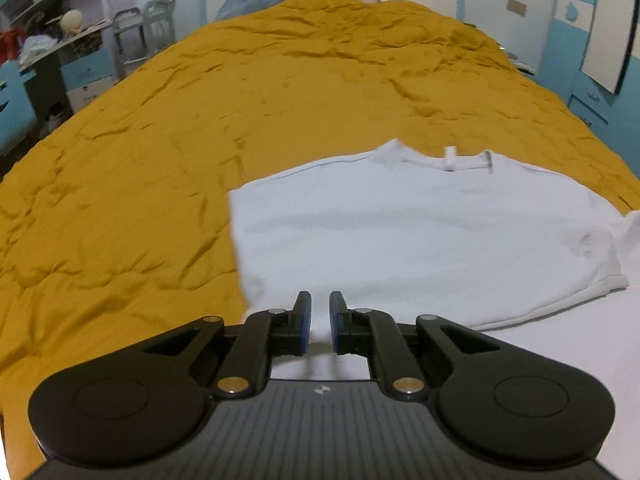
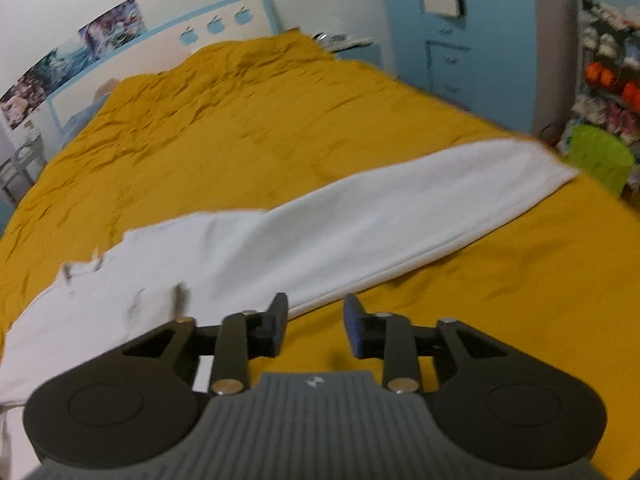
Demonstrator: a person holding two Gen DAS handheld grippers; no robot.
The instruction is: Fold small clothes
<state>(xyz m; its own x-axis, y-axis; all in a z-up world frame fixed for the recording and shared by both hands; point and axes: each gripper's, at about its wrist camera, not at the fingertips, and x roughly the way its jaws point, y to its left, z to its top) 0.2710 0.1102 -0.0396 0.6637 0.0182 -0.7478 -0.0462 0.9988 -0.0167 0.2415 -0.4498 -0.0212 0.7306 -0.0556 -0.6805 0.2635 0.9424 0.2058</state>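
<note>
White T-shirt (image 1: 420, 232) flat on mustard bedspread (image 1: 200, 128), collar tag (image 1: 450, 159) at far edge, left side folded in. Left tool (image 1: 319, 322) above near shirt fabric, narrow gap between blue pads (image 1: 306, 322), nothing pinched.

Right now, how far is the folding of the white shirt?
Done: the white shirt lies on the yellow bedcover with one side folded straight. In hand: nothing; the left gripper and right gripper hold no cloth. Left: its long sleeve lies spread out, unfolded.
</note>
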